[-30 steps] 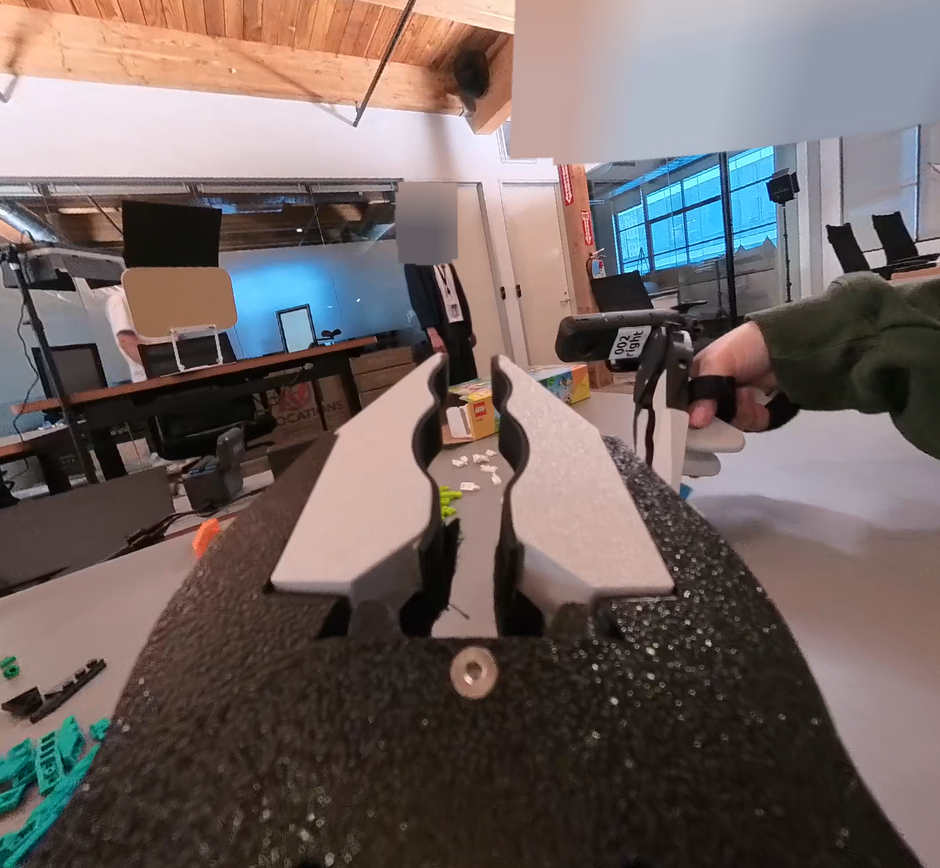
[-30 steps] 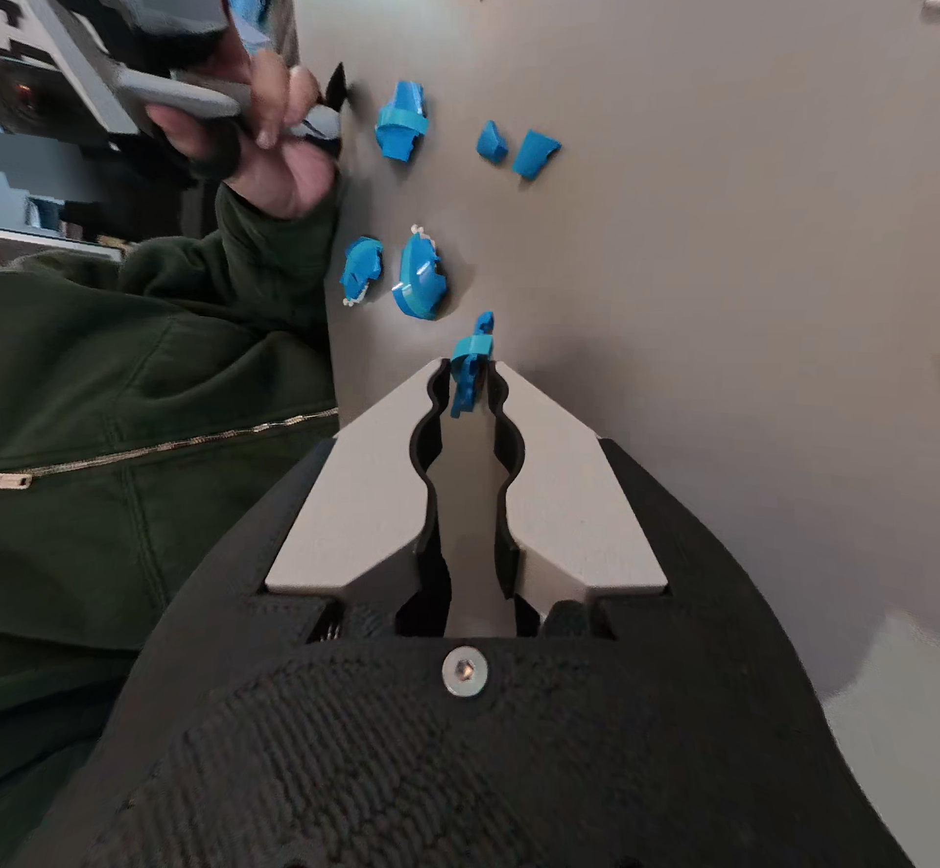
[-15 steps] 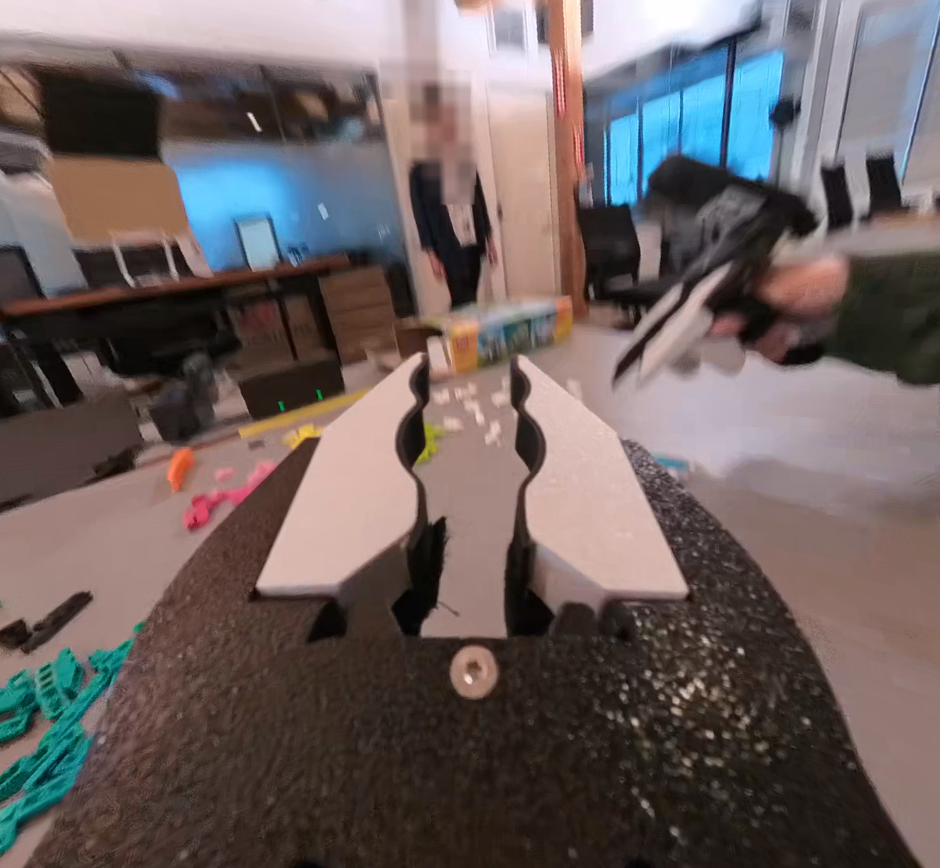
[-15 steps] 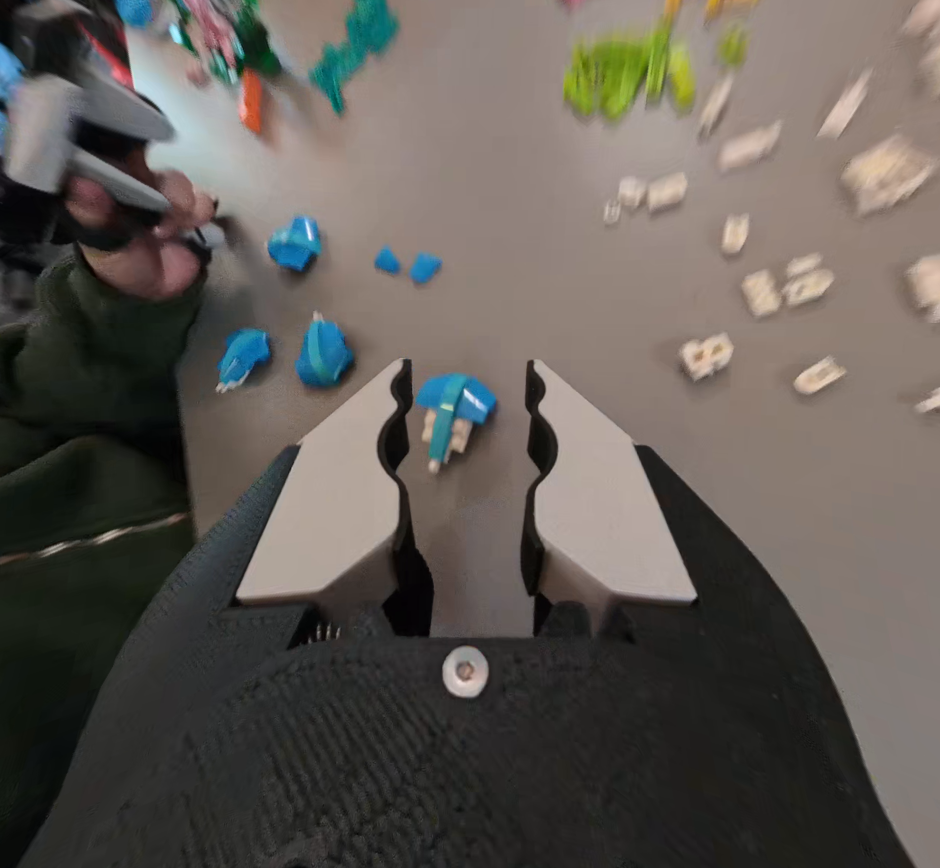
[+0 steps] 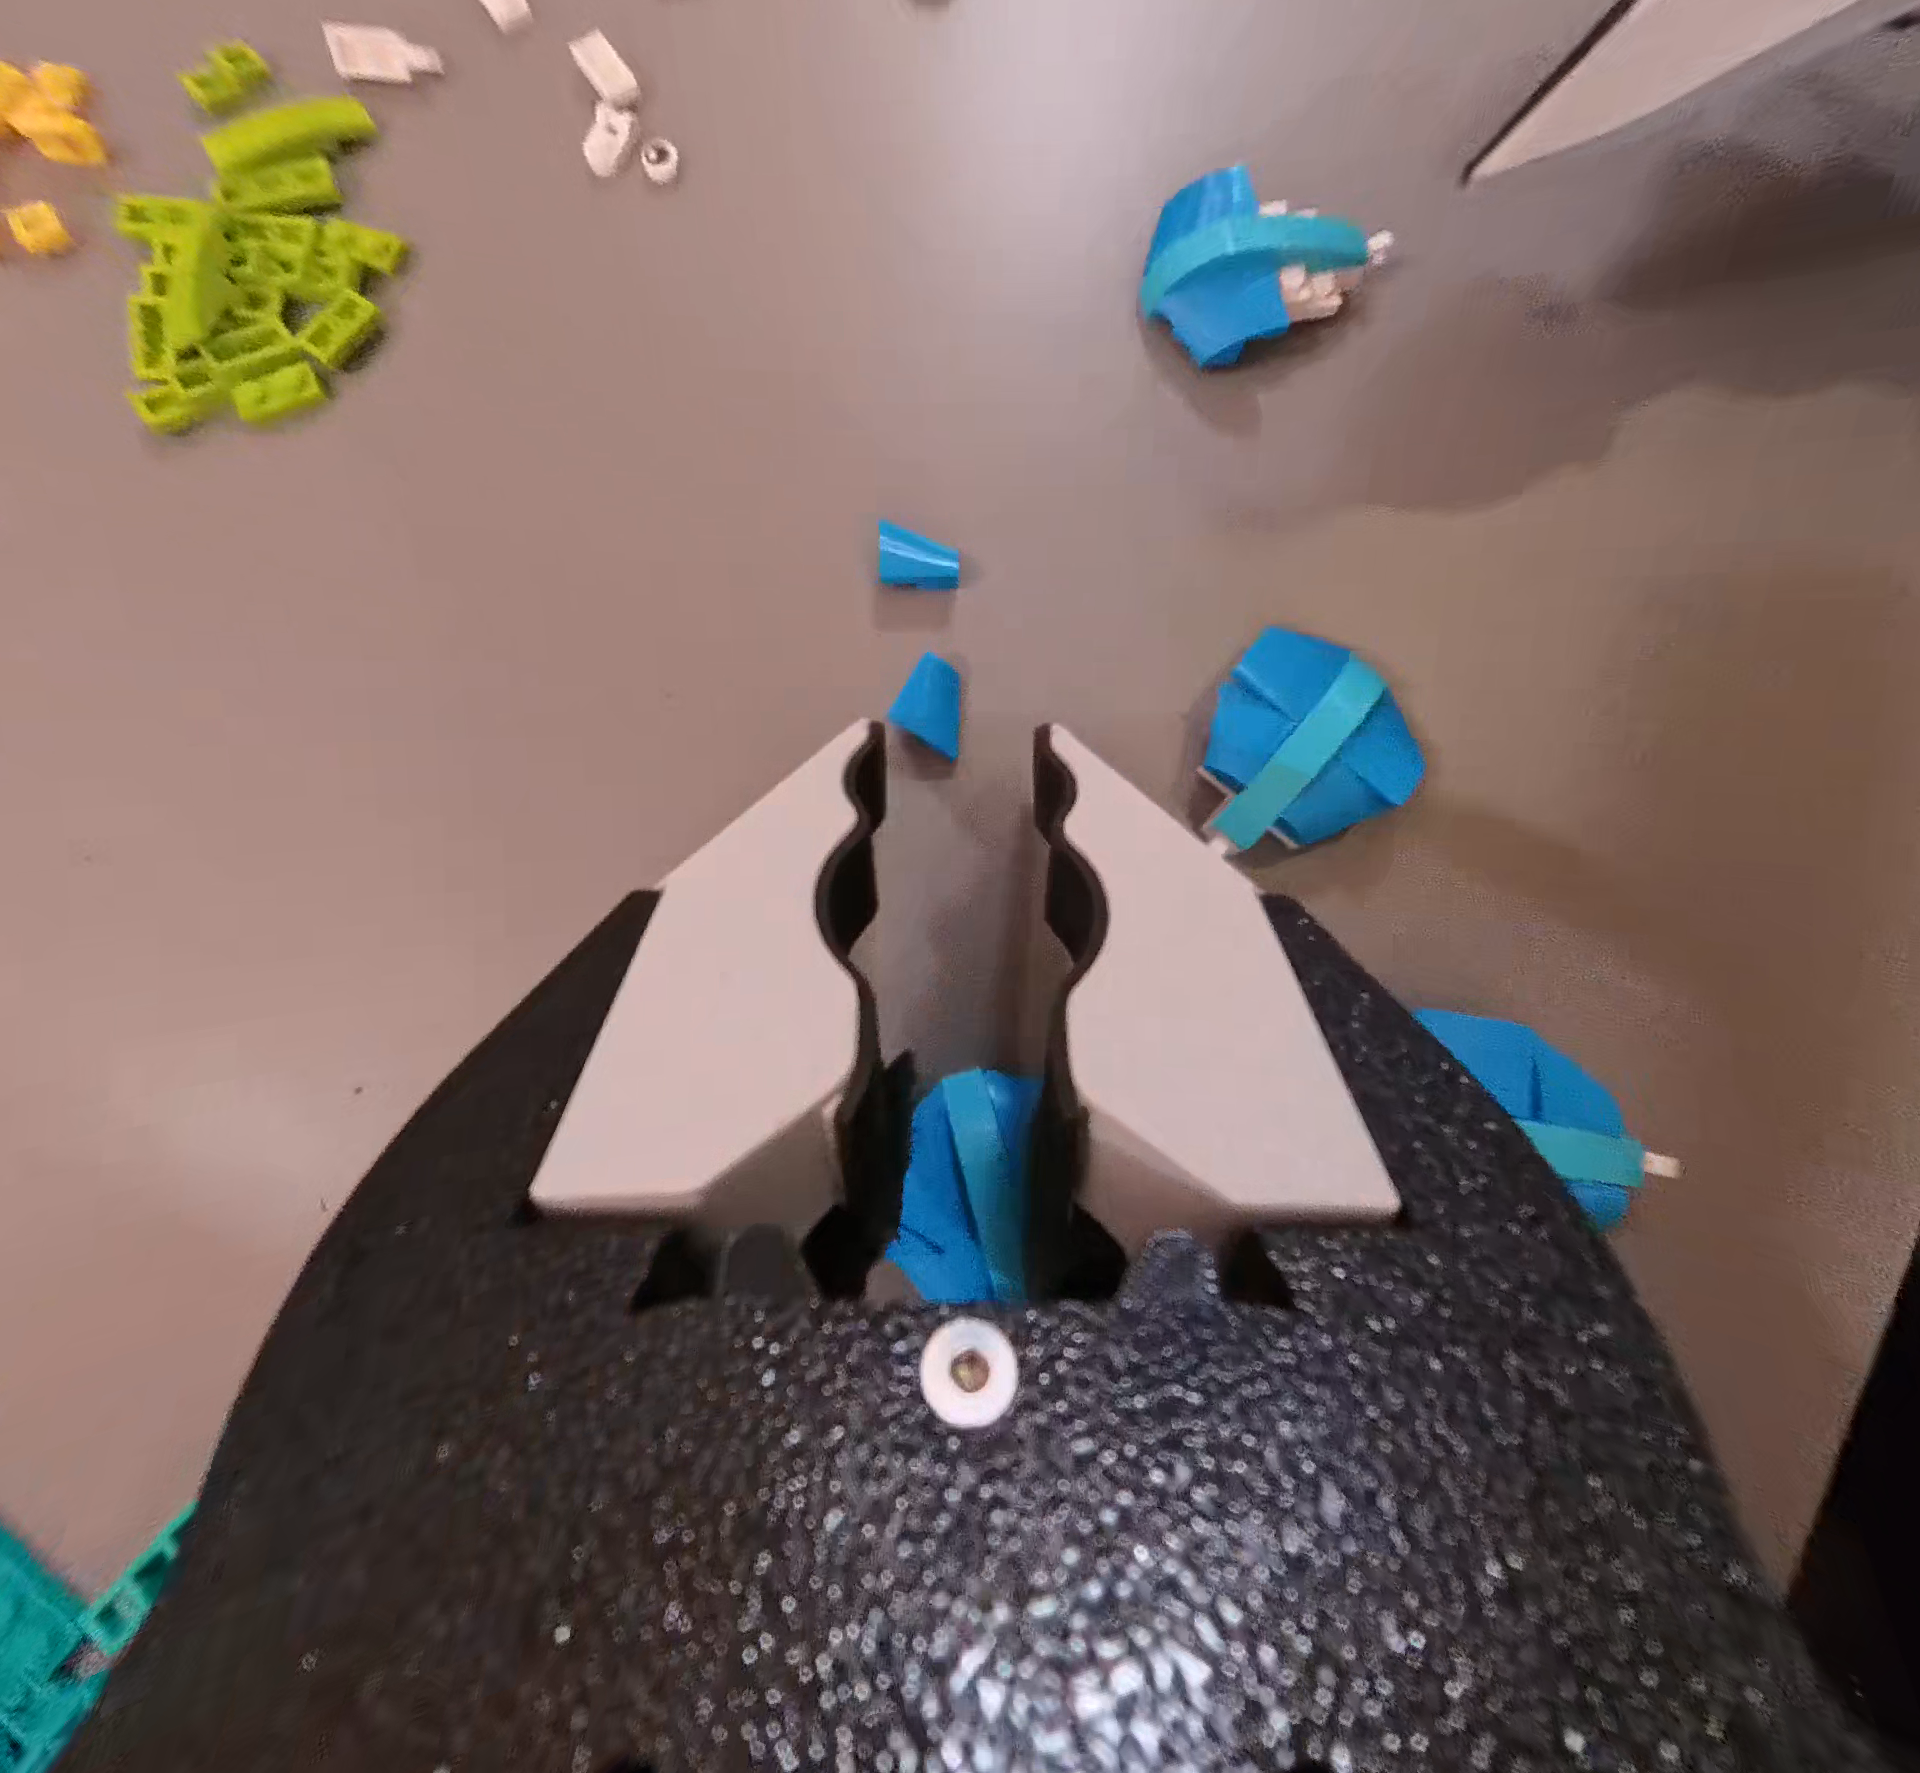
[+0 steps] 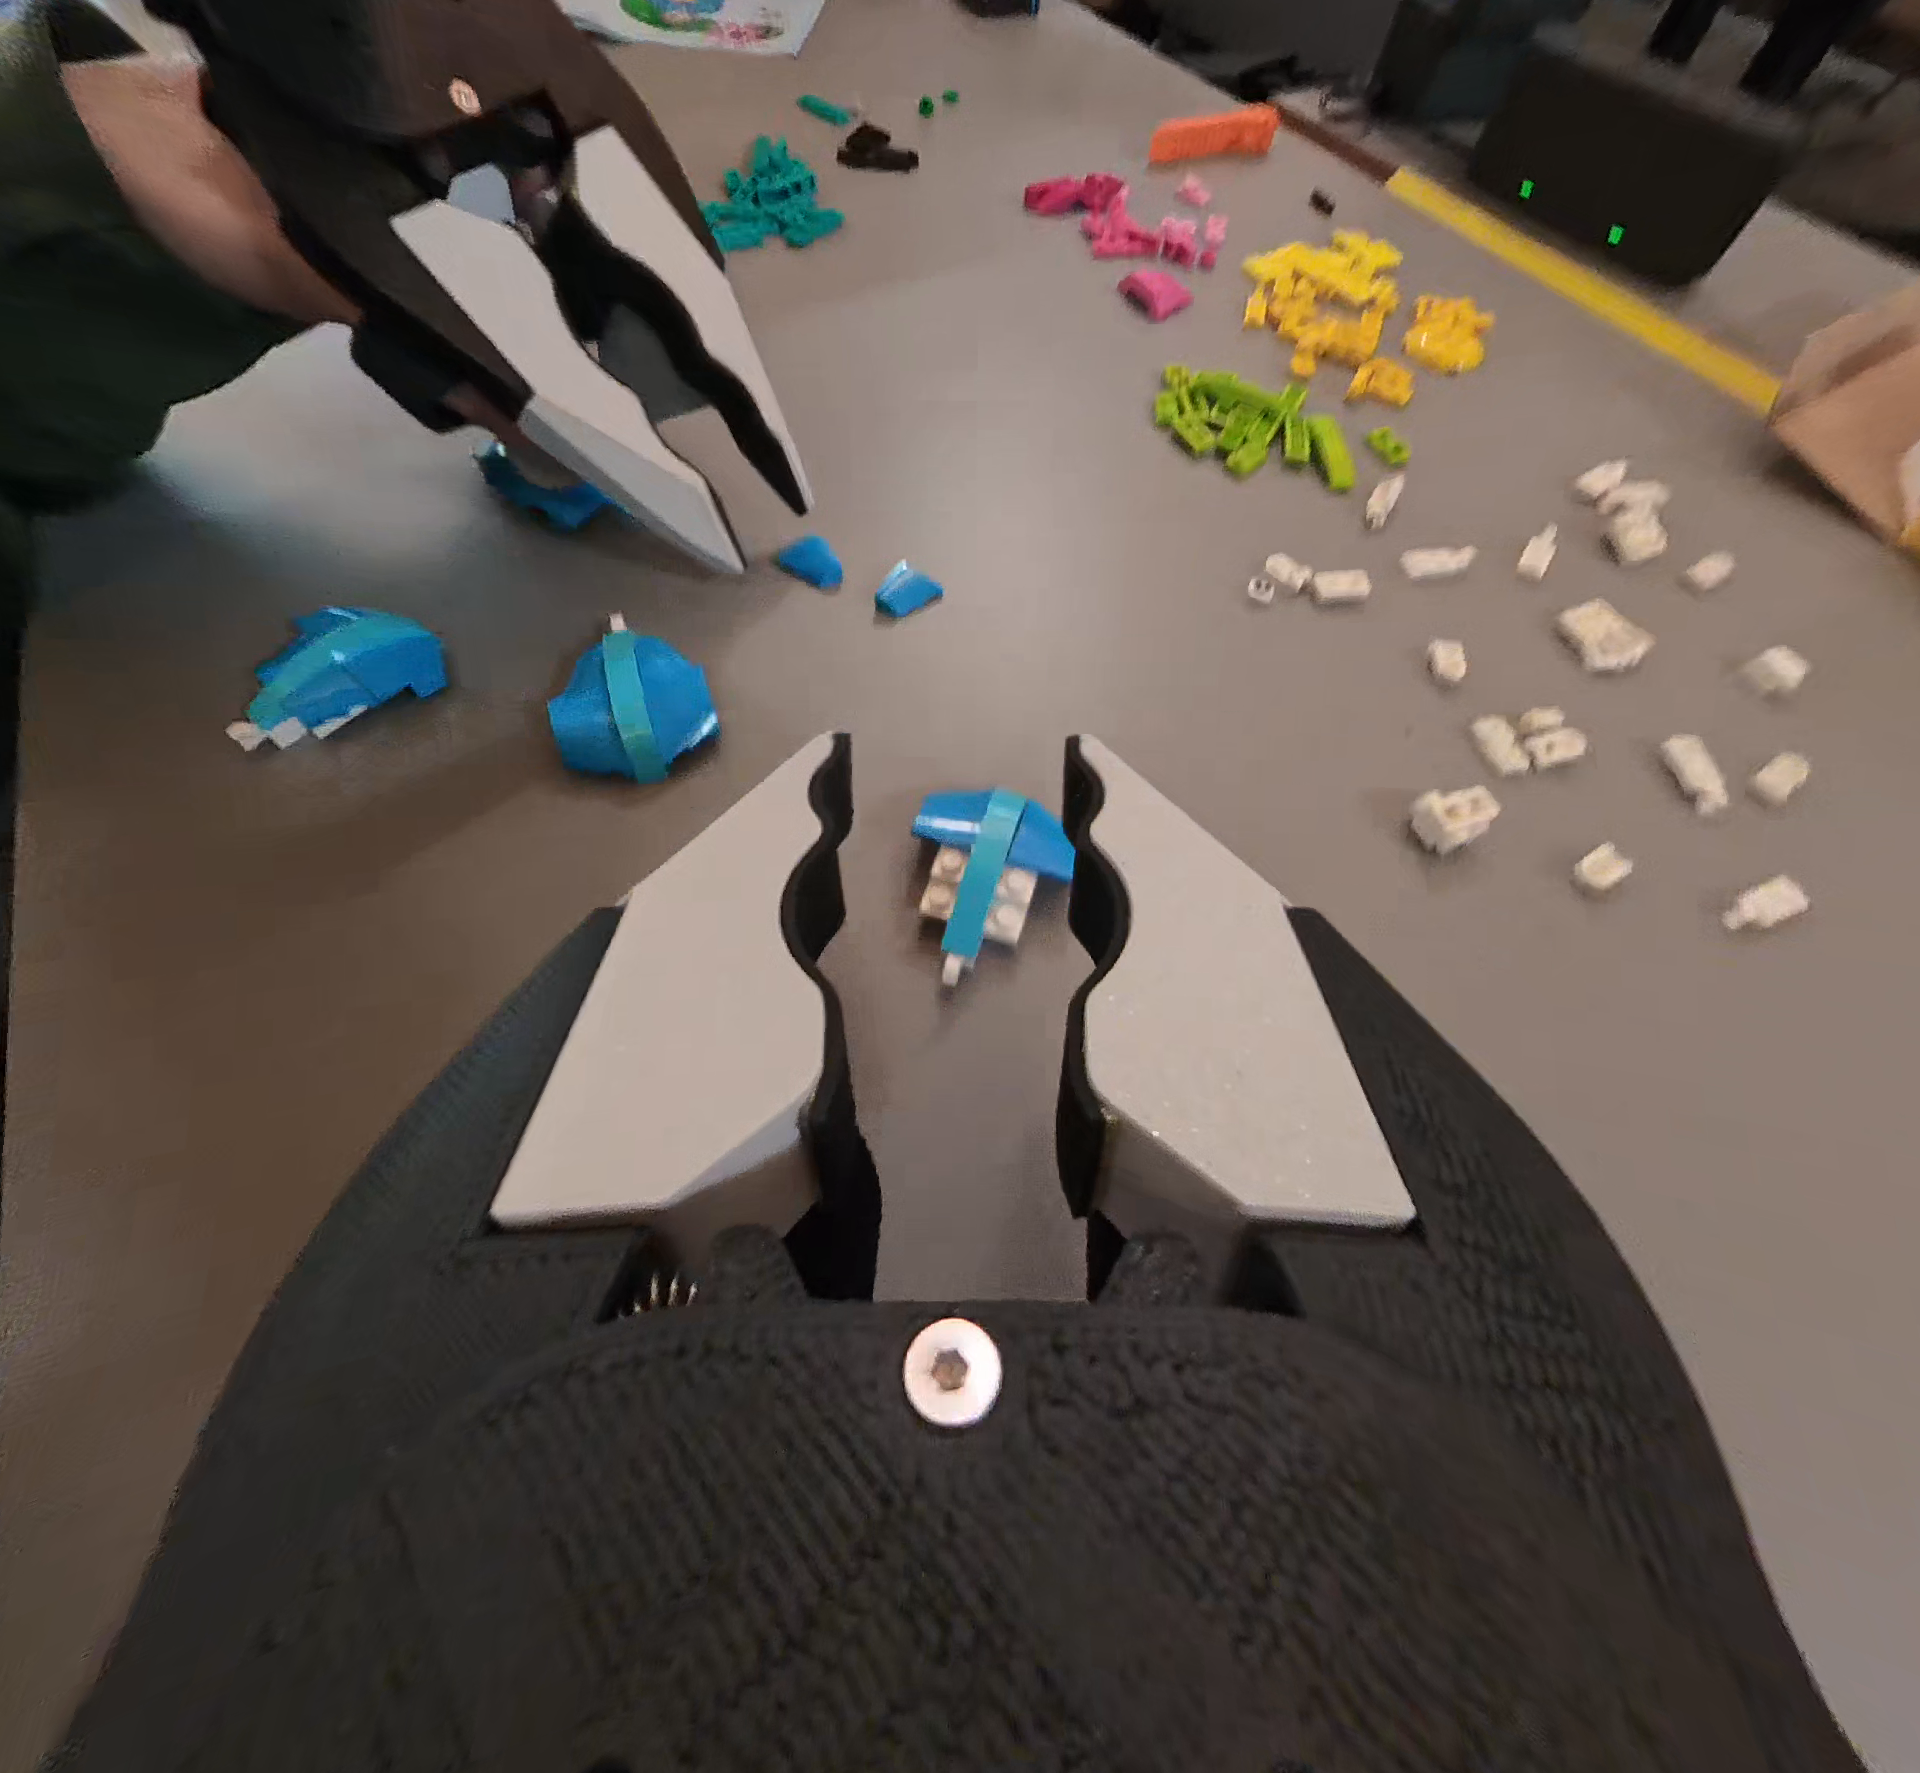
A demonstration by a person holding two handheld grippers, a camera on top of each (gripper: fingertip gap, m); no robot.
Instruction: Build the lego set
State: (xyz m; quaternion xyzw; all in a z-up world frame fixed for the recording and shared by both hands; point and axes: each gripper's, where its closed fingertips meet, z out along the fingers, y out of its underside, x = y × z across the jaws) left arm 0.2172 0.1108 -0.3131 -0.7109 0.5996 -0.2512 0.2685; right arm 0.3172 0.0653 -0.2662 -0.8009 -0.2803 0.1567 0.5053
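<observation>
My right gripper (image 6: 958, 747) is spread wide, holding nothing, w/ a small blue-and-white lego assembly (image 6: 989, 861) lying on the grey table (image 6: 987, 393) between its fingers, not touching either. Left gripper (image 5: 958, 736) is parted too, tips just above a loose blue wedge piece (image 5: 928, 705) (a second one (image 5: 914, 555) sits a bit further on). Three other blue assemblies lie nearby, sorted lime pile (image 5: 244, 269) off to the left.

The right claw (image 6: 956, 747) has let go of the little blue petal piece (image 6: 987, 856), which now lies on the table between its spread fingers, and the left claw (image 5: 956, 736) has tipped down toward a small blue wedge (image 5: 928, 705) by its tips.
</observation>
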